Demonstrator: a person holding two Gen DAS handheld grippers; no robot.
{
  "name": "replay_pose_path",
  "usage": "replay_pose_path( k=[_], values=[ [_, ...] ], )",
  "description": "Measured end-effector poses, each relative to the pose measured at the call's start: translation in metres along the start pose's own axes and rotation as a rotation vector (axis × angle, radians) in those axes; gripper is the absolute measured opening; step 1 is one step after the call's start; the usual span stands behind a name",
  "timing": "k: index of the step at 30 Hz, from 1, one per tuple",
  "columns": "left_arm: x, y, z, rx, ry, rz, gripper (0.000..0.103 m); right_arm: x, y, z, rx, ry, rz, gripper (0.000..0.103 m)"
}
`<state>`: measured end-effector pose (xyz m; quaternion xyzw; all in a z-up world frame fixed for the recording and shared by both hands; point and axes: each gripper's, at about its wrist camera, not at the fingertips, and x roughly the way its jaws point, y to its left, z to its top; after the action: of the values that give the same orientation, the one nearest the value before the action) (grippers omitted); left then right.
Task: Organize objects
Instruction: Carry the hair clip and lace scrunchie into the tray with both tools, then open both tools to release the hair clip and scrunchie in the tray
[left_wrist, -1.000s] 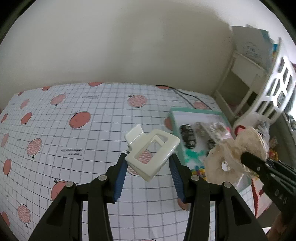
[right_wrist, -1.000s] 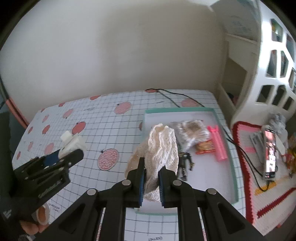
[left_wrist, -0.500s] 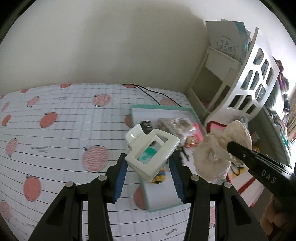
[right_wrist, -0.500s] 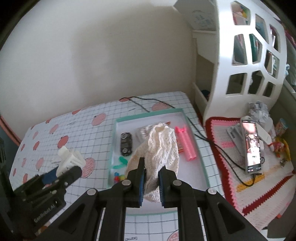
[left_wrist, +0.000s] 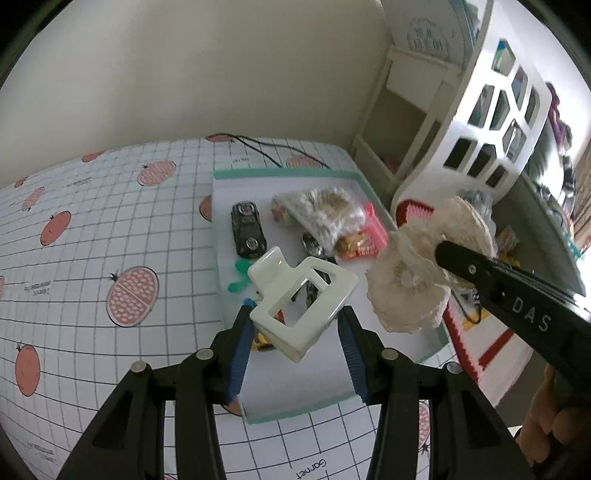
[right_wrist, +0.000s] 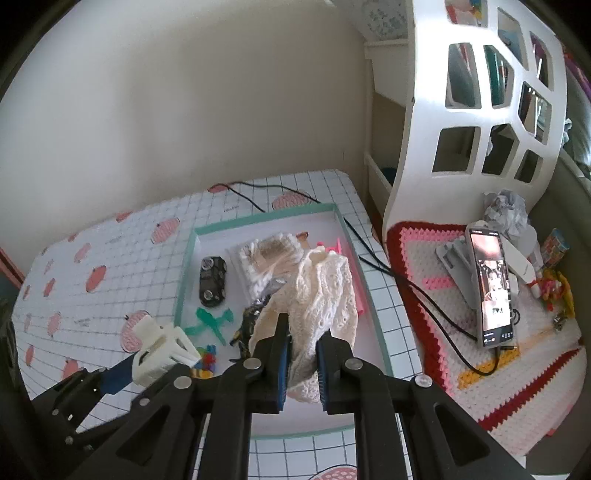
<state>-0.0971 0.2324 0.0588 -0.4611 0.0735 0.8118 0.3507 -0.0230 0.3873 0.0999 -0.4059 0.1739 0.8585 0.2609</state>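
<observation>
The left gripper (left_wrist: 297, 328) pinches a white hair clip (left_wrist: 301, 302) between its blue pads. The right gripper (right_wrist: 302, 350) squeezes a cream lace scrunchie (right_wrist: 321, 291) — both are held up over the tray (right_wrist: 186, 266). In the tray lie a black toy car (right_wrist: 212, 282), a clear bag (left_wrist: 325, 214) and a pink comb (left_wrist: 376, 230).
</observation>
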Motion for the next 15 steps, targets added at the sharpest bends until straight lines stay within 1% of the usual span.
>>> replay_pose_path(
  k=[7, 12, 15],
  values=[
    [0.023, -0.013, -0.013, 0.040, 0.059, 0.022, 0.048, 0.026, 0.001, -0.013, -0.012, 0.063, -0.025, 0.014],
    [0.034, -0.019, -0.021, 0.065, 0.086, 0.051, 0.048, 0.041, 0.000, -0.022, -0.031, 0.104, -0.051, 0.014],
    [0.039, -0.021, -0.023, 0.067, 0.099, 0.052, 0.048, 0.047, -0.001, -0.026, -0.035, 0.123, -0.058, 0.014]
  ],
)
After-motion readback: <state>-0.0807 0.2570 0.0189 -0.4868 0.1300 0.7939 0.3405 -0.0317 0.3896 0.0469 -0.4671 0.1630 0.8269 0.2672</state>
